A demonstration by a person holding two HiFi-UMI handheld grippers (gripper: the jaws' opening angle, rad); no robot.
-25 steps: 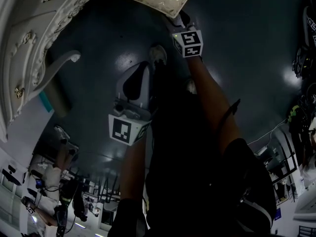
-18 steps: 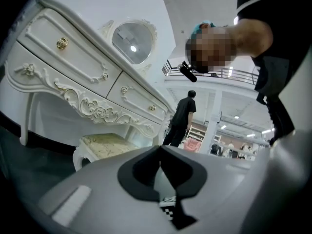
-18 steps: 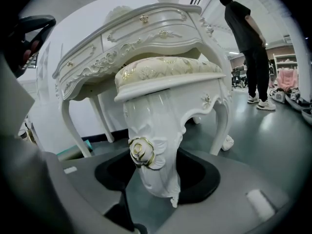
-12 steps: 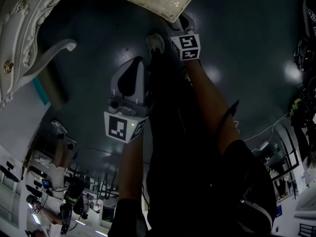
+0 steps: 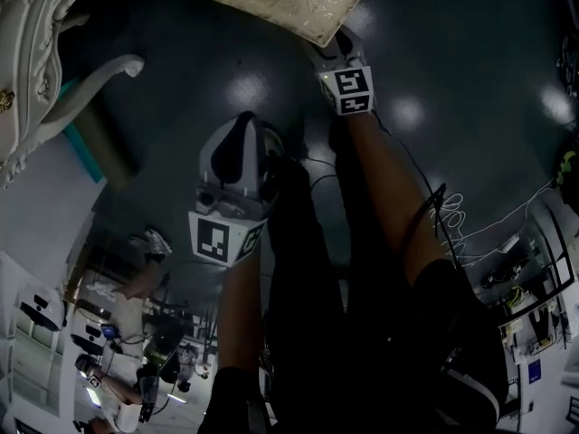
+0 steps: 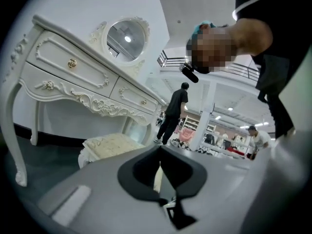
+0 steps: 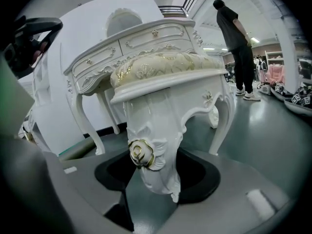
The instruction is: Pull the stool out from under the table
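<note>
Stool (image 7: 165, 65) stands upright on the dark floor (image 5: 452, 43) in front of the white dressing table (image 7: 146, 40), its cream cushion on top and its curved legs down. From the left gripper view it looks near the table's front edge, and I cannot tell whether it is fully clear. The right gripper (image 5: 330, 48) has its jaws set wide around one carved corner leg (image 7: 151, 150), just below the rose ornament, and the leg fills the gap, so I read this as a firm hold. The left gripper (image 6: 160, 177) hangs apart from the stool with its jaws almost together and nothing between them. To do the pull well, draw level and straight back toward the person, low along the floor. Lifting that corner would likely tip the seat or drag the far feet. A pull from one corner tends to swing the stool, so it should go slowly, with the free gripper ready to steady the seat edge. In the head view the seat's long side runs across the top of the frame, its near corner pointing at the right gripper
</note>
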